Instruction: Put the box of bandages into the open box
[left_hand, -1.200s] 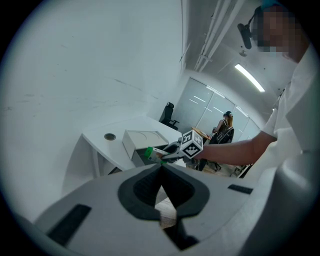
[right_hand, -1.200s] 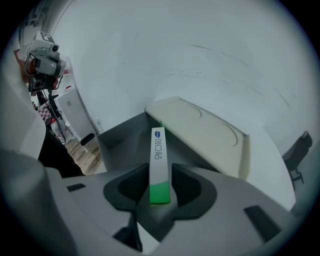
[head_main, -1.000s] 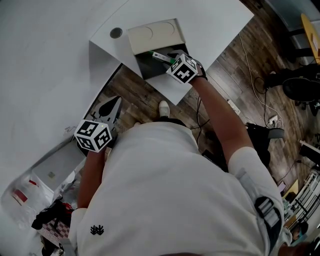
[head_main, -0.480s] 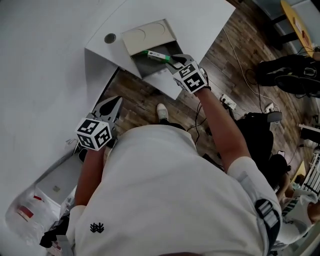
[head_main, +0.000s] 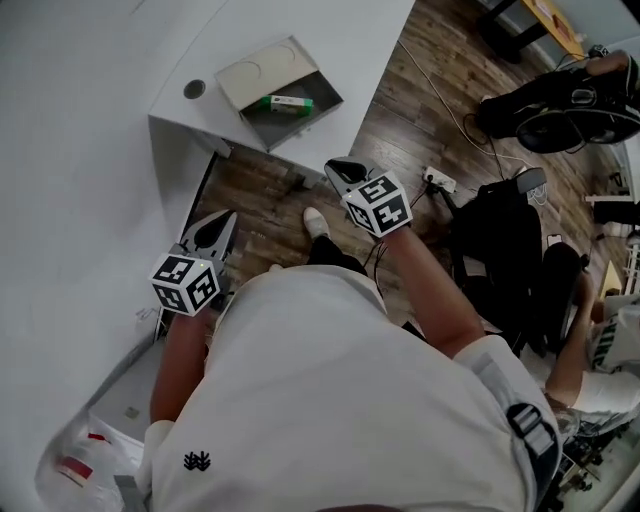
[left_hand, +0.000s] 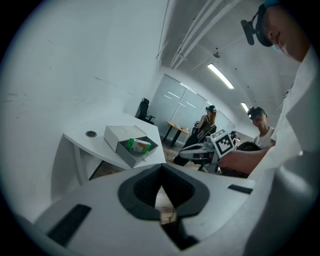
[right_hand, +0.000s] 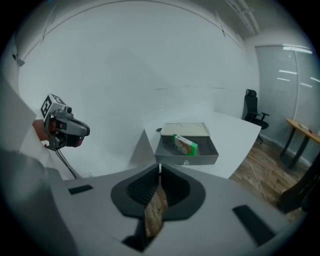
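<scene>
Bandage box (head_main: 278, 102) in open box (head_main: 262, 68)
Green-white, lying flat; grey box, lid back, at worktop (head_main: 340, 40) edge.

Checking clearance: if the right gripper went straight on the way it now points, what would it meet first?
Probably the front wall of the open box on the white table; nothing shows in between, though depth is unclear.
</scene>
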